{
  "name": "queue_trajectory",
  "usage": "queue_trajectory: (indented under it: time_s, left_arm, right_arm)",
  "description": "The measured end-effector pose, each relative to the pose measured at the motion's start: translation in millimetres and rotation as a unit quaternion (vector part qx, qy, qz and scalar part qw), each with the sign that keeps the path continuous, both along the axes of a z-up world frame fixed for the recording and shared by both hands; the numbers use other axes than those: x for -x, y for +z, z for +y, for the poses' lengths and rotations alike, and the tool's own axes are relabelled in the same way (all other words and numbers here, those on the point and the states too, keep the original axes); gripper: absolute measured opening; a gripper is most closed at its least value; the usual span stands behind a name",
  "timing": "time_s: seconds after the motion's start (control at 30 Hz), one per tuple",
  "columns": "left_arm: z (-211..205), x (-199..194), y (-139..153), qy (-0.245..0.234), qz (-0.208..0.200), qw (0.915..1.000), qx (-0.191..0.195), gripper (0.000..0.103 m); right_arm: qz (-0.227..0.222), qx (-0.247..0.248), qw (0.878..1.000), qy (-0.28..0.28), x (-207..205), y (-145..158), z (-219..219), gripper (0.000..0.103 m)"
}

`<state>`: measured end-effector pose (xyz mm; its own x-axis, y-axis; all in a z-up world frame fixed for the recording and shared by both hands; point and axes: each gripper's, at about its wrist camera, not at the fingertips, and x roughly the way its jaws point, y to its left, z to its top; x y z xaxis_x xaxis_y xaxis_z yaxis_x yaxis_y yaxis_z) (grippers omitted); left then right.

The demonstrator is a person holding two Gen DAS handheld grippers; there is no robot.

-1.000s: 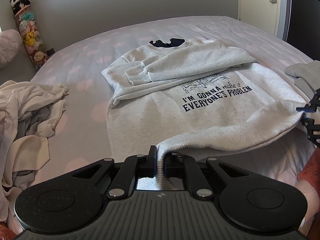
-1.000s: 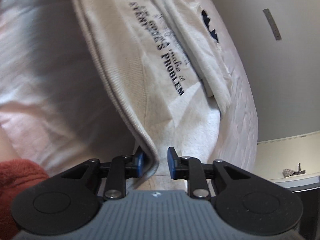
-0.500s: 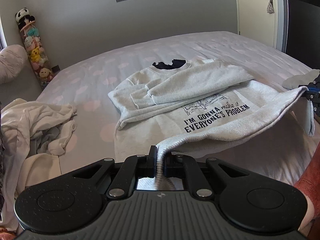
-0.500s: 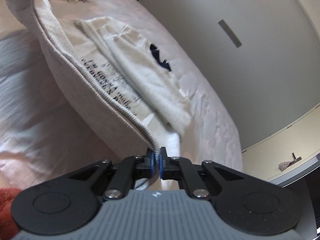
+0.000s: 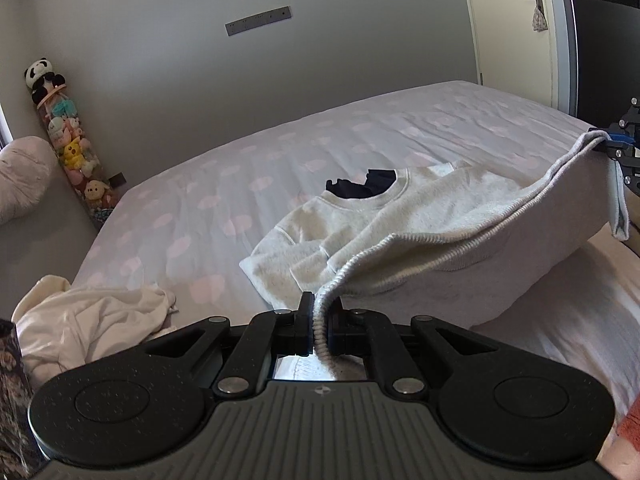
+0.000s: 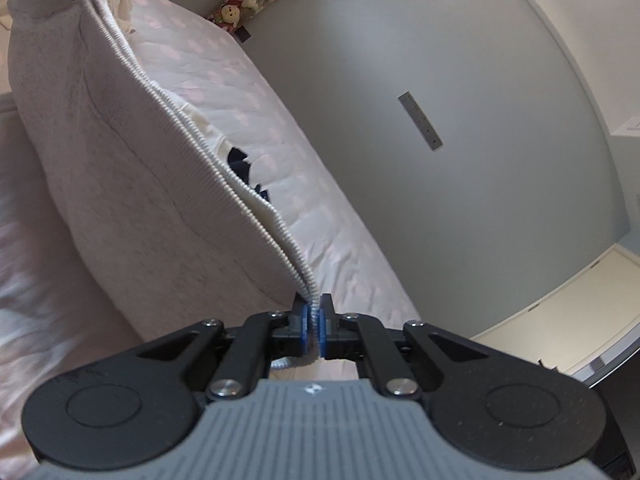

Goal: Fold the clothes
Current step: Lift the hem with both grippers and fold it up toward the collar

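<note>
A light grey sweatshirt point(image 5: 420, 216) lies on the bed with its dark-lined collar at the far end and its sleeves folded across the chest. Its ribbed bottom hem point(image 5: 400, 240) hangs lifted off the bed between both grippers. My left gripper point(image 5: 319, 320) is shut on the hem's left corner. My right gripper point(image 6: 314, 320) is shut on the other corner, and shows at the right edge of the left wrist view as the right gripper point(image 5: 616, 148). In the right wrist view the raised sweatshirt point(image 6: 120, 168) hides its printed front.
The bed point(image 5: 240, 184) has a pale cover with pink spots. A heap of cream clothes point(image 5: 92, 320) lies at its left near corner. A tall tube of plush toys point(image 5: 68, 148) stands by the grey wall, and a door point(image 5: 516, 28) is at the far right.
My right gripper closed onto the hem corner. Both grippers then rose with the hem, so the lower part of the sweatshirt lifted off the bed and now covers the printed text.
</note>
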<state>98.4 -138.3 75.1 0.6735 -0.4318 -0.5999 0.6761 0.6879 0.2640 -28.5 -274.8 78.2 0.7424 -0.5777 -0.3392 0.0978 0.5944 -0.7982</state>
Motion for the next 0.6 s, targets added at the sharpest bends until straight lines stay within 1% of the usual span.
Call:
queue_trajectory:
  time_s: [0.07, 0.2, 0.33, 0.47, 0.6]
  left_arm:
    - [-10, -14, 6, -0.001, -0.010, 0.9999, -0.010, 0.004]
    - [-35, -49, 13, -0.004, -0.031, 0.9988, -0.038, 0.004]
    - [-61, -92, 13, -0.002, -0.035, 0.9978, -0.056, 0.004]
    - [-85, -147, 3, 0.007, -0.029, 0.9972, -0.069, 0.004]
    - [-114, -199, -19, 0.009, -0.023, 0.9961, -0.084, 0.004]
  right_arm:
    - [-0.004, 0.015, 1.000, 0.007, -15, 7, -8, 0.006]
    - [-0.009, 0.028, 0.999, 0.017, -54, 19, -29, 0.006]
    - [-0.013, 0.037, 0.999, 0.022, -100, 25, -54, 0.006]
    - [-0.011, 0.043, 0.999, 0.024, -152, 25, -79, 0.006]
    - [0.006, 0.041, 0.999, 0.020, -211, 10, -109, 0.006]
